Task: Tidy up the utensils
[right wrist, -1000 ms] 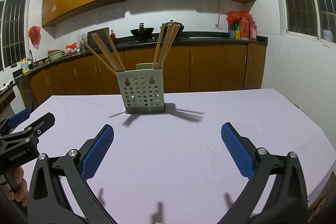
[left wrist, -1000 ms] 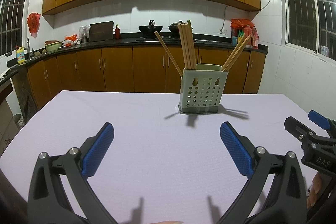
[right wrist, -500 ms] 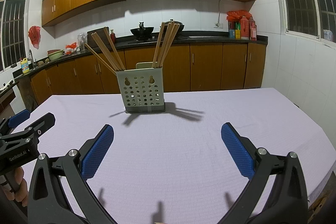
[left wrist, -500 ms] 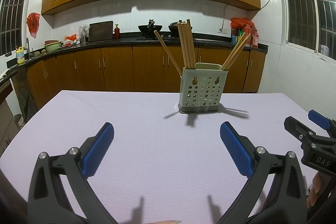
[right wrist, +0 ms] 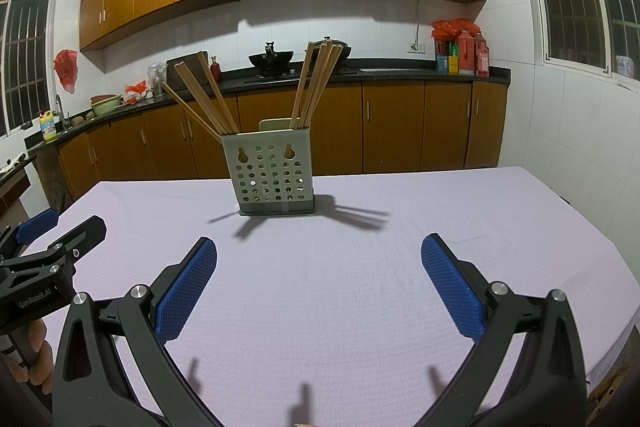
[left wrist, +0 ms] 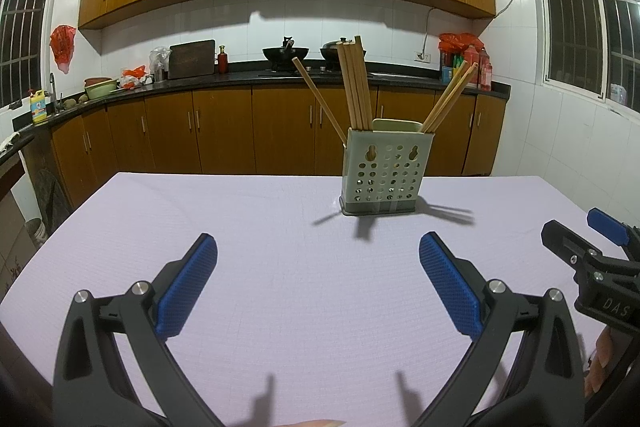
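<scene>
Resting state: both tools are hovering low over the table, which is covered in a pale lilac cloth.
Left hand-held gripper: its blue-padded fingers are standing wide apart, pinching nothing.
Right hand-held gripper: it is likewise spread wide and carrying nothing.
Utensil holder: a grey-green perforated caddy is standing upright toward the far middle of the table, well ahead of both tools.
Chopsticks: wooden chopsticks are leaning out of the caddy in loose fans, some left, some right.
Progress: the job is looking finished or nearly so, since no loose utensil is lying on the cloth in either view.
Left to do: nothing is showing.
Surroundings: wooden kitchen cabinets, a dark counter with a wok and bottles are sitting behind the table.
Obstacles: nothing is blocking the path to the caddy.
</scene>
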Available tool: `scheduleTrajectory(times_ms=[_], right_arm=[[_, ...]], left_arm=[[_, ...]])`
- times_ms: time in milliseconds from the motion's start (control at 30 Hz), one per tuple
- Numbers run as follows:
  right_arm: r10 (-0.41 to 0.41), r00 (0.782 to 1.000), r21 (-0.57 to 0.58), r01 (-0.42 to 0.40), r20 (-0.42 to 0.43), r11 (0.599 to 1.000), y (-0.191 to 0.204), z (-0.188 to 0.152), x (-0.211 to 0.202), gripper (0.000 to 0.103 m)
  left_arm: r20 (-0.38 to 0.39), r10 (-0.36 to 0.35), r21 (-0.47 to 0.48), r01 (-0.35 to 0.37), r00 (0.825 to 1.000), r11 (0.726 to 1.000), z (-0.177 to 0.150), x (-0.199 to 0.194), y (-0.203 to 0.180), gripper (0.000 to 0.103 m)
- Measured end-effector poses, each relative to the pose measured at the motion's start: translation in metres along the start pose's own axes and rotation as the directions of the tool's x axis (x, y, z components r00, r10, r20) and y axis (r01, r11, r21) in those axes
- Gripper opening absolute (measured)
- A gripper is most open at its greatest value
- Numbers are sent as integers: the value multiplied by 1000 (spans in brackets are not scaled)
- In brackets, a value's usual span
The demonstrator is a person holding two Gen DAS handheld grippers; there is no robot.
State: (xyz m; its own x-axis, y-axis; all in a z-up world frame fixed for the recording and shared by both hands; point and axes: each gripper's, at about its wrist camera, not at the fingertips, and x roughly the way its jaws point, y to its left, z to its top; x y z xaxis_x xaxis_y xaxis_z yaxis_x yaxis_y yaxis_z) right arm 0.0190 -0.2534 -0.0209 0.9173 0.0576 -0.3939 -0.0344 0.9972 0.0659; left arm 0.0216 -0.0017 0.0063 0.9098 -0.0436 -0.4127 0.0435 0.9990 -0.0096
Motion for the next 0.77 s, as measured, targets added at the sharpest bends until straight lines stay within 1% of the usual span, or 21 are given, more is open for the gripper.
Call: scheduleTrajectory(times_ms=[500,767], right_arm=[[5,1000,5,-5,-6,1000,2,-2,0,101],[6,1000,5,-6,-6,1000,0,-1,1,101]], left_arm=[[3,9,6,-9,1000,1000,-9,7,4,99],[-10,8,0,-8,1000,1000,-9,8,10,99]])
